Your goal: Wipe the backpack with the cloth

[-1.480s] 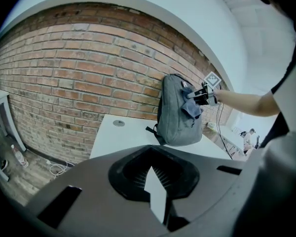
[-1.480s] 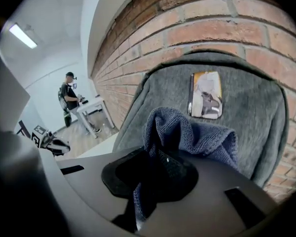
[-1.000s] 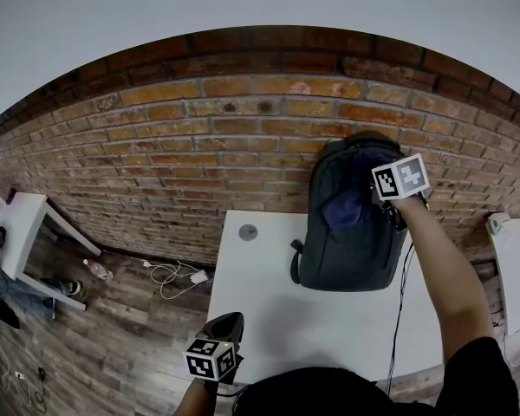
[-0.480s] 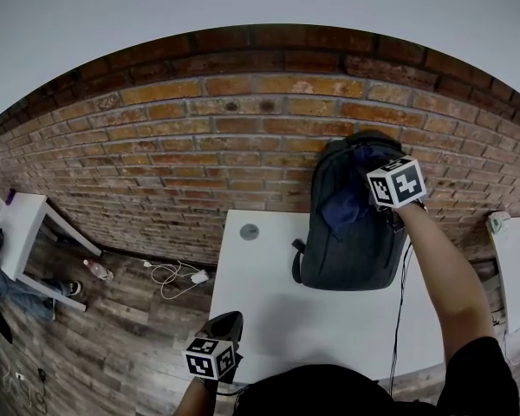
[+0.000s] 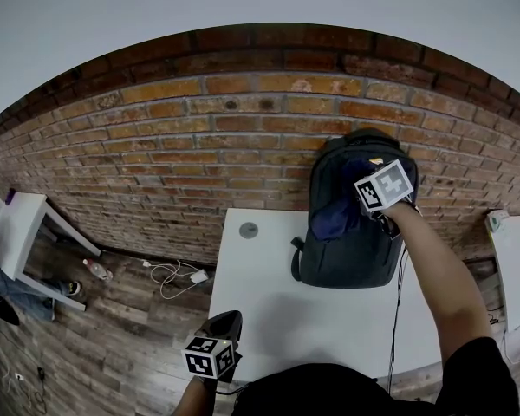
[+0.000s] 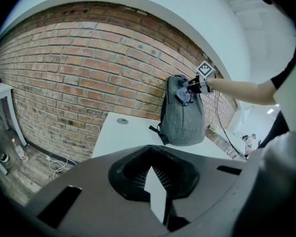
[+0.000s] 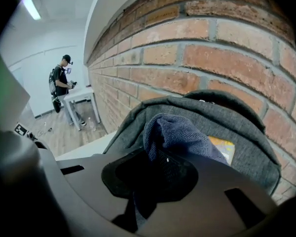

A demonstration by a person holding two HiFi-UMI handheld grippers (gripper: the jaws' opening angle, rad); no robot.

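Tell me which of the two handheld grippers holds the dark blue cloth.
The right gripper, raised against the grey fabric backpack, is clamped on the dark blue terry cloth; the left gripper hangs low, holding nothing.

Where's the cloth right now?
The dark blue cloth is clamped in the right gripper, against the upper front of the grey backpack by the brick wall, at head view's right.

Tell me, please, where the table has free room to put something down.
The table is bare in front of the backpack and left of it, save a small round cap near the wall. The back right is crowded: the backpack, the right gripper with the cloth, a cable.
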